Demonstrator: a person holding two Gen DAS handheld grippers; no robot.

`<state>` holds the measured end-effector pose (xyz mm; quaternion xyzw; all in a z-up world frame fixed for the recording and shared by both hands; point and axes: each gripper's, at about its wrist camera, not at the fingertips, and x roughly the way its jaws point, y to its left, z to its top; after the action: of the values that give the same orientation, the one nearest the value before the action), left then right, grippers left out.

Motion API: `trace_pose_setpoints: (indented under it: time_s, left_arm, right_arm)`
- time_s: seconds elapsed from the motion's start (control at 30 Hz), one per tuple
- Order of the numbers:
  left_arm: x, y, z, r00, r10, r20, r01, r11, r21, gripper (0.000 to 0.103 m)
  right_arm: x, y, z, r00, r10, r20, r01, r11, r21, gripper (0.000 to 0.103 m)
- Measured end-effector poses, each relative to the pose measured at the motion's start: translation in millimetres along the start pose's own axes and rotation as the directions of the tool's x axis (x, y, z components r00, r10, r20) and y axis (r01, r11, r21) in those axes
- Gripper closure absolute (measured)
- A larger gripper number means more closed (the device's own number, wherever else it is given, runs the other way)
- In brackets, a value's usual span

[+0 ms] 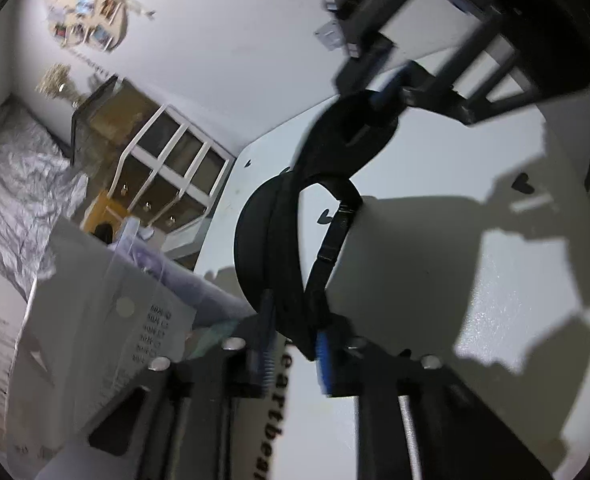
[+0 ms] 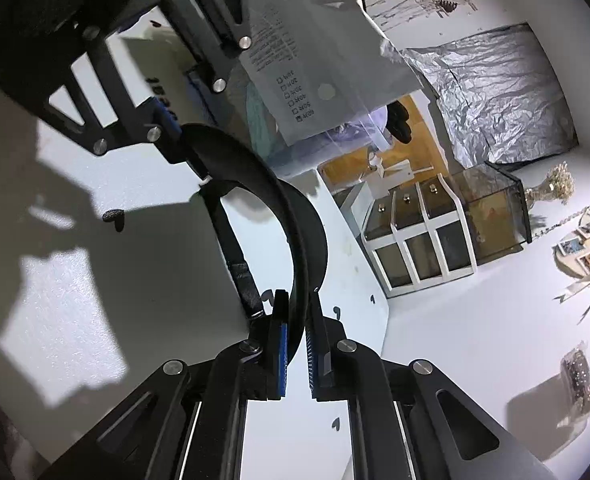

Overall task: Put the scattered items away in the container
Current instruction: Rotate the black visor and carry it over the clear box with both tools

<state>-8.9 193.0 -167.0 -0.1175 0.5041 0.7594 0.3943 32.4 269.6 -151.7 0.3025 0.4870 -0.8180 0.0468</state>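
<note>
A black padded band with a thin buckled strap [image 1: 255, 232] hangs stretched between both grippers above the white table [image 1: 495, 280]. My left gripper [image 1: 295, 340] is shut on its near end, blue pads pressing from both sides. My right gripper [image 1: 387, 92] pinches the far end. In the right wrist view the band [image 2: 311, 224] curves up from my right gripper [image 2: 298, 300], shut on it, to the left gripper [image 2: 183, 144]. A clear plastic container with a printed label [image 1: 135, 300] stands close on the left, soft purple and teal things inside; it also shows as the labelled container [image 2: 315, 60].
The table carries small black heart marks [image 2: 113, 216]. Beyond its edge are a smoked acrylic drawer unit [image 2: 435, 240], crumpled silver foil [image 2: 495, 92], a photo board [image 2: 587, 240], dried flowers [image 2: 555, 184] and a small clear packet of dark bits [image 2: 579, 384].
</note>
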Motion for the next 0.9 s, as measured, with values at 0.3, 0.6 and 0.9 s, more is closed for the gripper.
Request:
trace_pose_setpoints:
  time_s: [0.3, 0.6, 0.9]
  left_arm:
    - [-7.1, 16.8, 28.1, 0.981, 0.184, 0.058, -0.187, 0.980, 0.063, 0.094]
    - [-50.8, 66.4, 74.4, 0.873, 0.431, 0.230, -0.461, 0.882, 0.096, 0.094]
    - [-67.3, 164.0, 90.1, 0.672, 0.677, 0.301, -0.727, 0.680, 0.096, 0.093]
  right_arm:
    - [-14.3, -40.3, 3.9, 0.999, -0.012, 0.036, 0.012, 1.000, 0.006, 0.095]
    - [-70.9, -116.0, 16.1, 0.967, -0.224, 0.116, 0.234, 0.970, -0.073, 0.095]
    - [-76.1, -188.7, 69.8, 0.834, -0.449, 0.320, 0.502, 0.859, -0.102, 0.095]
